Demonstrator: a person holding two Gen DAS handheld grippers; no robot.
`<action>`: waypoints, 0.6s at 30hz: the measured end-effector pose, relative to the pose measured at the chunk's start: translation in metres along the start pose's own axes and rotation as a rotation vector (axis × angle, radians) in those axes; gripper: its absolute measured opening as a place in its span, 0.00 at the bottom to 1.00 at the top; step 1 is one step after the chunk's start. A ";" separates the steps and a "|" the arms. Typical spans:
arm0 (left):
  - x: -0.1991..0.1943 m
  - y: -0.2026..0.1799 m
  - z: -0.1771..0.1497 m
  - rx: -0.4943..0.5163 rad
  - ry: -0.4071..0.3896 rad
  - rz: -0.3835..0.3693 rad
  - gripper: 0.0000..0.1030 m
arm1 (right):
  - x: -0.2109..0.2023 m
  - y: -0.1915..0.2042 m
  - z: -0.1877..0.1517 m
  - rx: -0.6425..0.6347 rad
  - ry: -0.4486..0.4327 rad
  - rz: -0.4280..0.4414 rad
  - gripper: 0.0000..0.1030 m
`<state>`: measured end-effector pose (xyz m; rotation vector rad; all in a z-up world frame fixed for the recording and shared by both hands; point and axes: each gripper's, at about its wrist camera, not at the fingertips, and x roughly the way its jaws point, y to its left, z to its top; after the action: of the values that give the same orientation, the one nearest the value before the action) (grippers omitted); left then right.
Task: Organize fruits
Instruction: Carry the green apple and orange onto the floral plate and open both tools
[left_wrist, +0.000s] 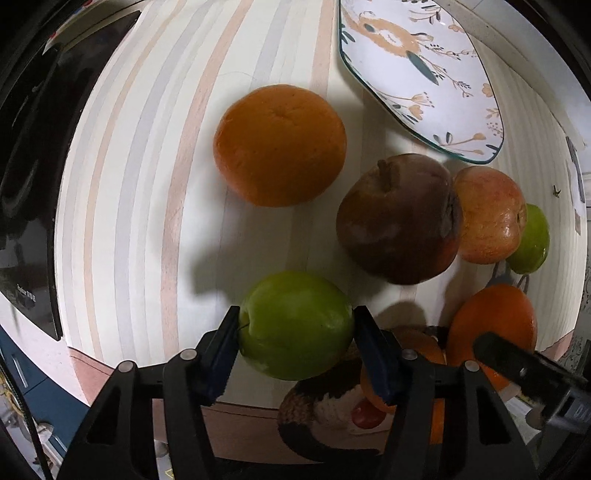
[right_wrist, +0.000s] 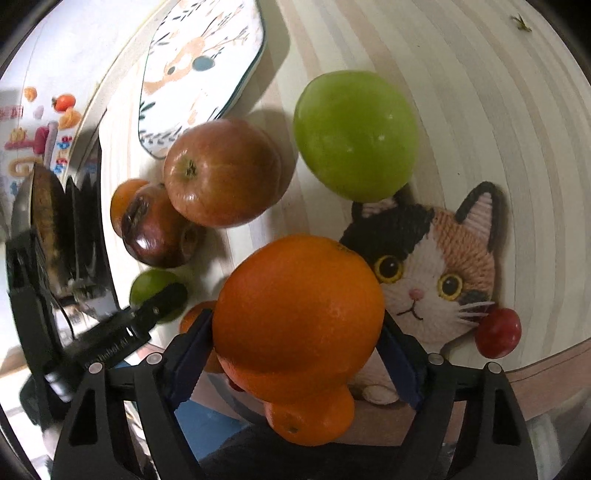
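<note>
My left gripper (left_wrist: 295, 328) is shut on a green apple (left_wrist: 295, 325) and holds it above the table's near edge. My right gripper (right_wrist: 299, 328) is shut on an orange (right_wrist: 299, 317), with smaller oranges (right_wrist: 310, 417) below it. On the striped table lie another orange (left_wrist: 279, 144), a dark bruised apple (left_wrist: 397, 218), a red-yellow apple (left_wrist: 489, 214) and a second green apple (right_wrist: 354, 134). A floral plate (left_wrist: 417, 70) lies at the back, also in the right wrist view (right_wrist: 199, 74).
A knitted cat-face coaster (right_wrist: 439, 273) lies near the front edge with a small red fruit (right_wrist: 498, 332) beside it. A black appliance (left_wrist: 33, 166) stands at the left. The table's front edge (left_wrist: 236, 406) runs just below the left gripper.
</note>
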<state>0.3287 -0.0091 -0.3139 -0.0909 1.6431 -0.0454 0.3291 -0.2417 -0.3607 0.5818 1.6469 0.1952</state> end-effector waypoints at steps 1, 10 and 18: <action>-0.002 0.002 -0.002 0.004 -0.001 0.000 0.56 | 0.000 -0.002 -0.001 0.003 -0.003 0.003 0.84; -0.003 -0.023 0.000 0.029 -0.031 -0.006 0.56 | -0.007 0.004 -0.009 -0.026 -0.064 -0.031 0.81; -0.057 -0.015 -0.002 0.038 -0.088 -0.048 0.56 | -0.042 0.007 -0.021 -0.088 -0.102 -0.004 0.81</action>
<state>0.3311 -0.0195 -0.2562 -0.1016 1.5515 -0.1079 0.3125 -0.2516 -0.3176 0.5139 1.5324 0.2301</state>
